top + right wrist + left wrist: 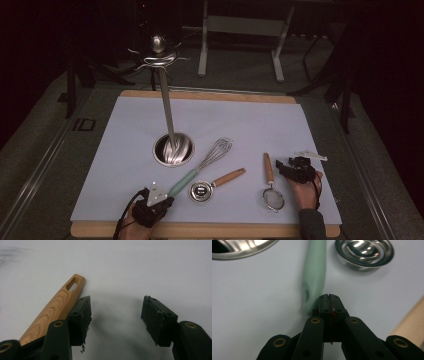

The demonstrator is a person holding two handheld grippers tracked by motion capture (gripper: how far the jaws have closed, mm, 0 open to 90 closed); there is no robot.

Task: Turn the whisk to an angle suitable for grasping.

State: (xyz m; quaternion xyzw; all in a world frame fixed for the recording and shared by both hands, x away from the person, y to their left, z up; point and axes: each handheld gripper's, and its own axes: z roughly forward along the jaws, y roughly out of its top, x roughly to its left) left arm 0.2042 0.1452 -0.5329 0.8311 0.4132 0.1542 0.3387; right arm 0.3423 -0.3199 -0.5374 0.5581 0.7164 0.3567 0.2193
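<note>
Two grippers are in my hands near the front edge of the table. My left gripper has its jaws pressed together with nothing between them, the tips just beside the butt end of the whisk's mint-green handle, which lies on the white mat alongside them. My right gripper is spread wide and empty, its left jaw just beside the wooden handle of the small strainer; bare mat lies between and ahead of the jaws.

Between my hands sit a round steel measuring cup with a wooden handle and the strainer's mesh bowl. Farther out, the whisk slants toward the round steel base of a tall utensil stand. Open mat spreads to the left, right and far side; a wooden strip shows along the near and far edges.

Faint lettering runs along the strainer handle, too blurred to read. Dark markings sit in the cup's bottom, also unreadable.
</note>
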